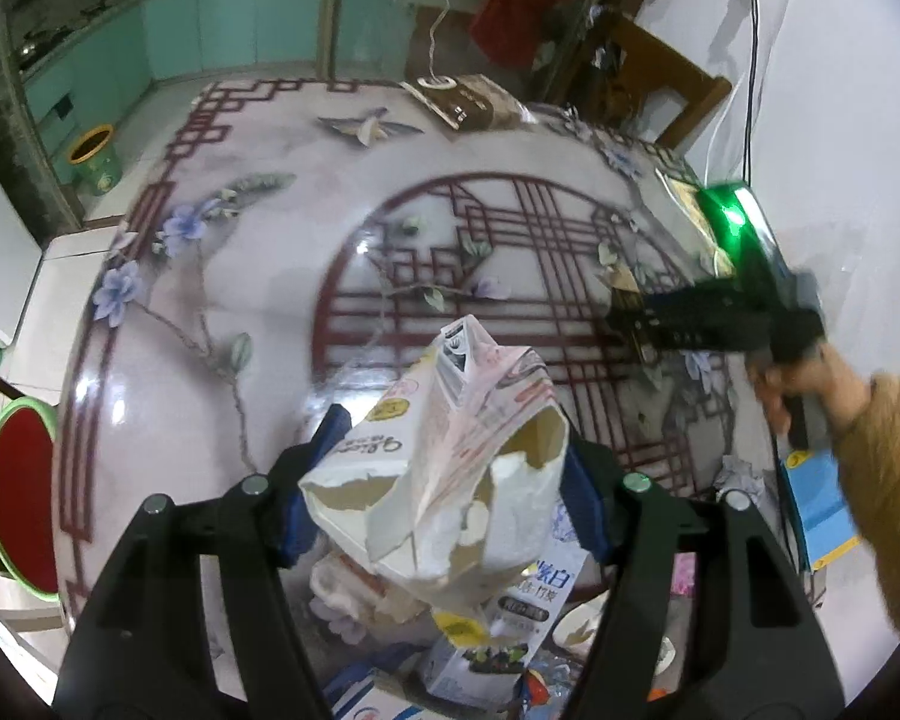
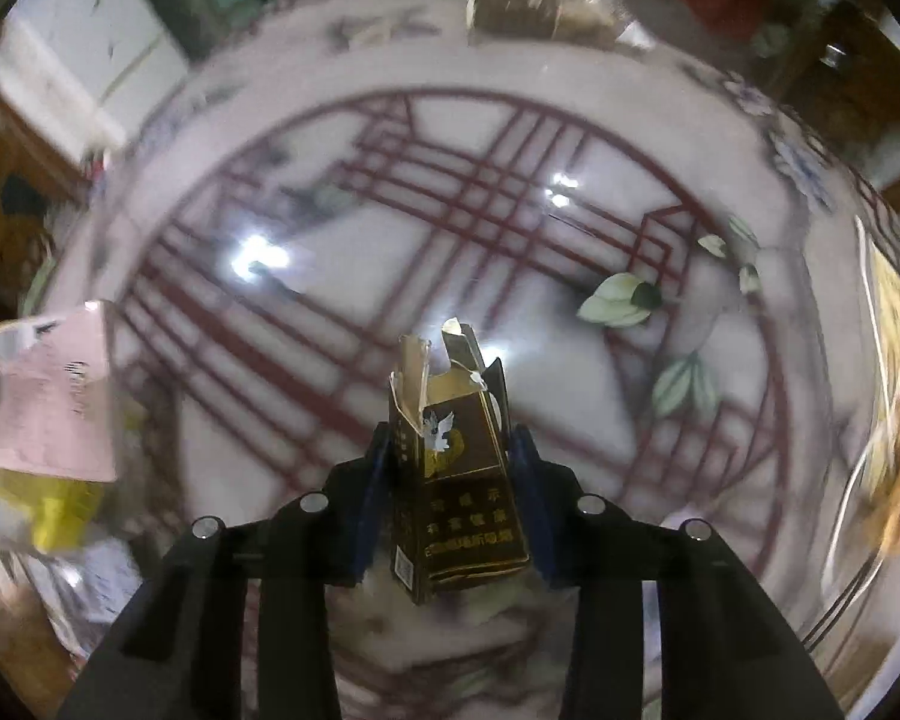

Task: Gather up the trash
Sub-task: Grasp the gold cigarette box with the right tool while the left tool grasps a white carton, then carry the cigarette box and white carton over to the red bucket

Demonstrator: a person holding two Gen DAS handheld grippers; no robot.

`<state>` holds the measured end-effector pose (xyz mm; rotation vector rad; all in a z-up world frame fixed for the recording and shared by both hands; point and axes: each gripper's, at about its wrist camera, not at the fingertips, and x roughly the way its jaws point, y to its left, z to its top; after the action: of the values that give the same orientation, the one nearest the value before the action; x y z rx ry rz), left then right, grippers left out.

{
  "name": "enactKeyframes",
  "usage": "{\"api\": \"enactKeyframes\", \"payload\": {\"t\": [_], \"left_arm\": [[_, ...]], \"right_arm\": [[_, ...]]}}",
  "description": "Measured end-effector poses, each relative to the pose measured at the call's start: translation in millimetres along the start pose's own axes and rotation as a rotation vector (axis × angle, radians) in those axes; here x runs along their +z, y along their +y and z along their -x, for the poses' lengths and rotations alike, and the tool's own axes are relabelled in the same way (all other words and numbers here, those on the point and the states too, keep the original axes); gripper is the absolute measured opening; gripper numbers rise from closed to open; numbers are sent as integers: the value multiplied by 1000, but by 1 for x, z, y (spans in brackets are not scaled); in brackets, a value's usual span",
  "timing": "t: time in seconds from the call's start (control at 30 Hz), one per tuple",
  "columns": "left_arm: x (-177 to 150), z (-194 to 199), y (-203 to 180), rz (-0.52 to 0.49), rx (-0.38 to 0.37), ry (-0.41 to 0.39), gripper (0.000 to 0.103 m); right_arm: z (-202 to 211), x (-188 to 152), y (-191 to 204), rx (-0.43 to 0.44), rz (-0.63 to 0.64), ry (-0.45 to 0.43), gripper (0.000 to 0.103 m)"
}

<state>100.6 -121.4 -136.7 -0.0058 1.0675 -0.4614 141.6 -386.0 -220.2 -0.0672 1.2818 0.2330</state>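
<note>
Both grippers loaded: left (image 1: 450,474) clamps torn carton (image 1: 444,468), right (image 2: 444,468) cigarette pack (image 2: 450,480).

Left claw (image 1: 444,480) clamps a torn white carton (image 1: 444,480) between its 2 blue-padded fingers (image 1: 324,444), held above the patterned bench (image 1: 270,300). Below the carton lies a heap of packaging (image 1: 492,636). At right, the right claw (image 1: 624,312), blurred, grips a small dark pack (image 1: 627,300).

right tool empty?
No, the right tool is shut on a torn brown cigarette pack, held upright between its blue pads above the table.
</note>
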Motion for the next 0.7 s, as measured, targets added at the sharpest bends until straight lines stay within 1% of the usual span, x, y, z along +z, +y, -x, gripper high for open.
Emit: {"api": "enactKeyframes", "payload": {"t": [0.03, 0.1, 0.13, 0.17, 0.2, 0.3, 0.4, 0.57, 0.7], "left_arm": [[-1, 5, 3, 9, 3, -8, 63], [-5, 14, 10, 28, 10, -23, 63], [-6, 19, 13, 38, 18, -33, 63], [-8, 24, 16, 47, 29, -46, 59], [-10, 30, 19, 52, 48, -62, 58], [-15, 47, 23, 49, 72, -97, 58], [-21, 59, 29, 55, 68, -115, 57], [-28, 76, 42, 82, 55, -144, 57], [-34, 90, 55, 106, 54, -173, 57]], "right_arm": [[11, -6, 6, 8, -34, -37, 38], [31, -16, 16, -9, -86, -96, 38], [43, -22, 23, -44, -114, -127, 39], [54, -28, 30, -81, -140, -153, 39], [62, -28, 32, -94, -157, -170, 39], [85, -41, 49, -72, -232, -244, 39], [101, -45, 78, -42, -274, -303, 39], [115, -47, 115, -4, -276, -342, 39], [122, -43, 140, -6, -244, -363, 39]]}}
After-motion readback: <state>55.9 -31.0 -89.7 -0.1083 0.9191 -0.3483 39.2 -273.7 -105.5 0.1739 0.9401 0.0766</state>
